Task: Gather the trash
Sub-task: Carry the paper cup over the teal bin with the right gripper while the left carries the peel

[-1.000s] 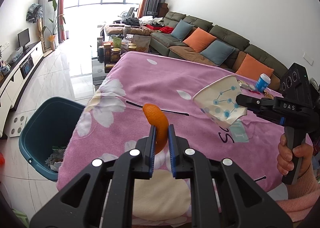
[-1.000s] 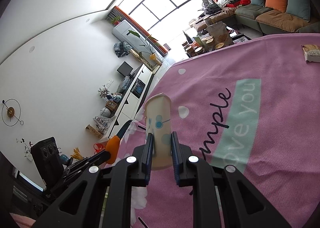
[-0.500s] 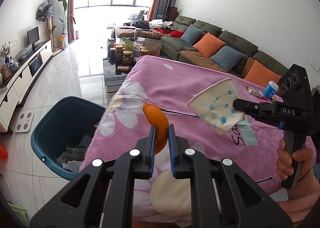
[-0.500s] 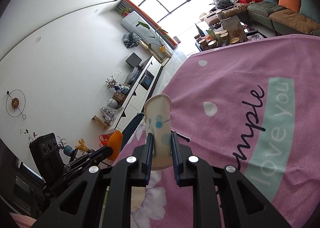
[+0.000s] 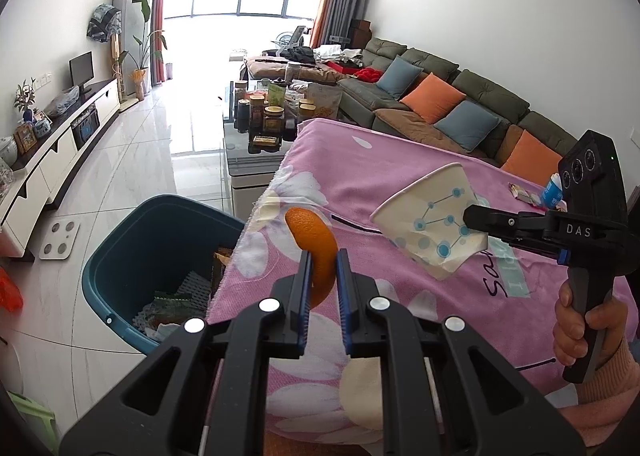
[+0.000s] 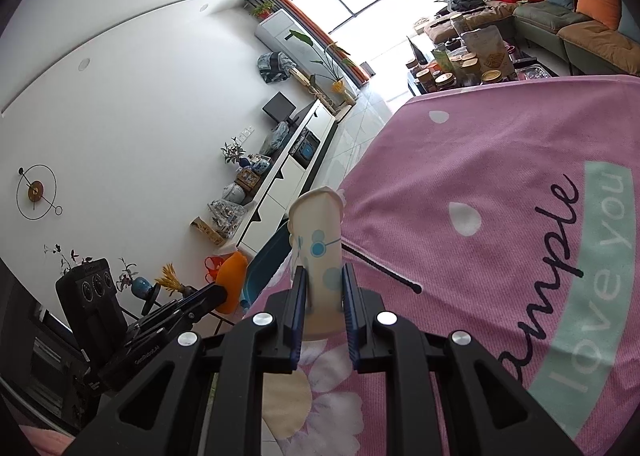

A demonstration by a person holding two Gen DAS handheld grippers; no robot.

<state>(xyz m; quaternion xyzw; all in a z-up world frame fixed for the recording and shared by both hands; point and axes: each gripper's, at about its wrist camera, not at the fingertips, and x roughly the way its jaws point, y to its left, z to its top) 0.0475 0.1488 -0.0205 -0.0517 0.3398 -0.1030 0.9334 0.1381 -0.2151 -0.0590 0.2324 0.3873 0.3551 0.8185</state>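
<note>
Both hands loaded. My left gripper [image 5: 322, 276] is clamped nearly closed on a piece of orange peel [image 5: 313, 246], pads pinching its lower half, the rest sticking up past the fingertips. My right gripper [image 6: 323, 296] is squeezed onto a crushed paper cup [image 6: 319, 244] with blue dot print; in the left wrist view the cup [image 5: 430, 222] hangs off the jaw tips with its open mouth facing up-left.

Key relation: the teal trash bin [image 5: 132, 232] sits on the floor just off the left edge of the pink blanket [image 5: 360, 176], lower-left of both grippers. It already has scraps in it.

- Peel: hangs over the blanket's left edge, nearly at the bin's right rim. My left hand is clearly the nearer one.
- Cup: well to the right of the peel, over the blanket. My right hand has to cross most of that gap before a drop would land in the bin.
- Cup's long axis runs roughly along my right fingers, rim end leading.

My read: left drops first after a short shift left; right follows on the same line. Risk: letting go early puts the peel on the blanket edge, not in the bin.
</note>
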